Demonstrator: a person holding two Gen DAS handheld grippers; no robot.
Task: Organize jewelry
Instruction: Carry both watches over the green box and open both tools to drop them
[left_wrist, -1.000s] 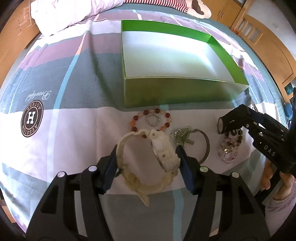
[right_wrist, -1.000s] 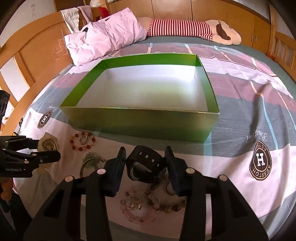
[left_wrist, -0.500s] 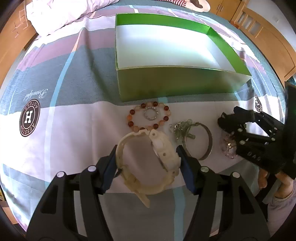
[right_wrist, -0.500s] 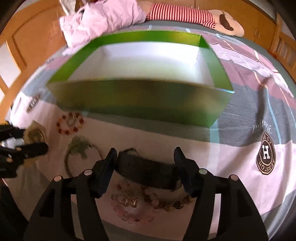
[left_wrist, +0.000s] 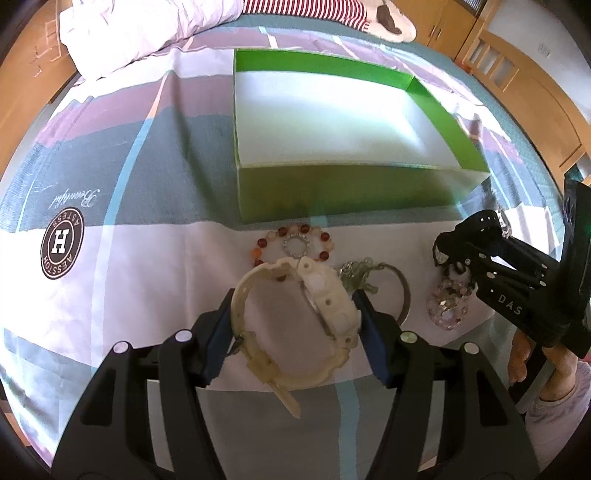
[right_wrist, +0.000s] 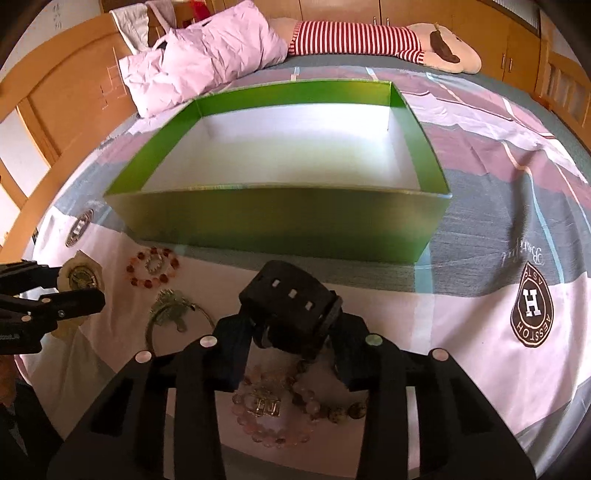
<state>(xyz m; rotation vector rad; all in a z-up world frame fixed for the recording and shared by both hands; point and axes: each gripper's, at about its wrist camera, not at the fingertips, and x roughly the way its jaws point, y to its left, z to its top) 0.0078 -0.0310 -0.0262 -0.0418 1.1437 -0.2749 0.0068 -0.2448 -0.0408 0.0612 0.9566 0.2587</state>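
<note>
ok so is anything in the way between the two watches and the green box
Nothing visible. The left gripper holds the cream watch and the right gripper holds the black watch. Ahead lie only bare bedsheet and a red bead bracelet lying flat, then the near wall of the open green box.

"DAS" on right tongs (left_wrist: 452, 254); "H" badge (right_wrist: 532, 305) on bedsheet (right_wrist: 480, 258).

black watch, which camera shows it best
The right wrist view: the black watch sits centred and close, clamped in the right hand-held gripper, strap holes visible. The left wrist view shows it only small near the right edge, mostly hidden by that gripper.
</note>
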